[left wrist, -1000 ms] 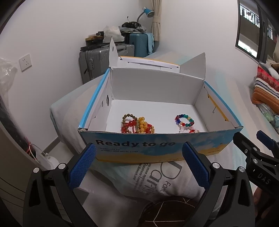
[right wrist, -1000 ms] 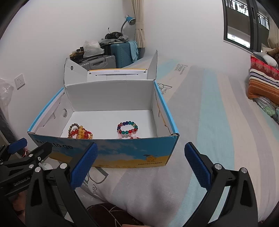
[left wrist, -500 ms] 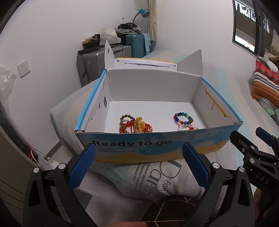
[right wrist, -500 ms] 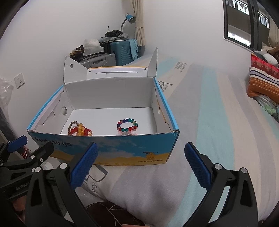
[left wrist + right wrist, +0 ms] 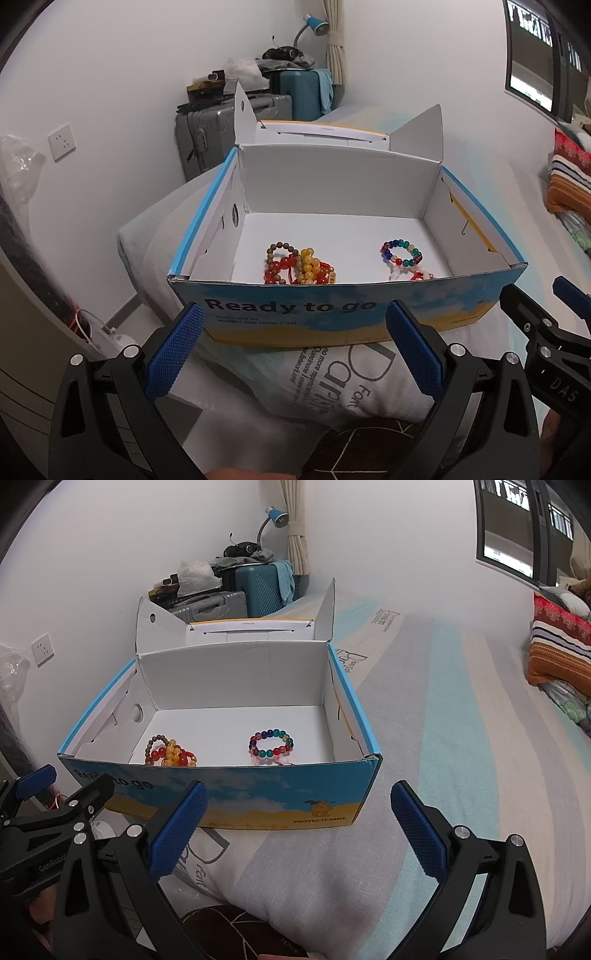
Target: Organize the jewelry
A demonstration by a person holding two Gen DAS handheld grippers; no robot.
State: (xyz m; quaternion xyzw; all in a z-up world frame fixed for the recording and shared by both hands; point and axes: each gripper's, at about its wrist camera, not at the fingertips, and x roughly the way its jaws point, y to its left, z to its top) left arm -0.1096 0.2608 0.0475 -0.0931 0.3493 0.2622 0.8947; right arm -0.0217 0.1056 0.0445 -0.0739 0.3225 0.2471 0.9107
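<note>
An open blue and yellow cardboard box [image 5: 332,314] [image 5: 258,797] stands on the bed. Inside at front left lies a pile of red, yellow and brown bead bracelets [image 5: 297,266] [image 5: 168,755]. A multicoloured bead bracelet [image 5: 400,253] [image 5: 271,743] lies at the right, with a pale and red one [image 5: 410,274] just in front of it. My left gripper [image 5: 295,343] is open and empty, just before the box's front wall. My right gripper [image 5: 295,823] is open and empty, before the box's right front corner.
The box sits on a striped bed cover [image 5: 461,738] over a printed pillow [image 5: 351,384]. Suitcases [image 5: 229,129] and a blue lamp [image 5: 314,26] stand behind by the wall. A striped cushion [image 5: 561,653] lies at the far right. The bed's left edge drops to the floor [image 5: 122,314].
Both grippers have risen and tilted a little, so more of the box's inside floor shows. Both stay open. The bracelets have not moved.
</note>
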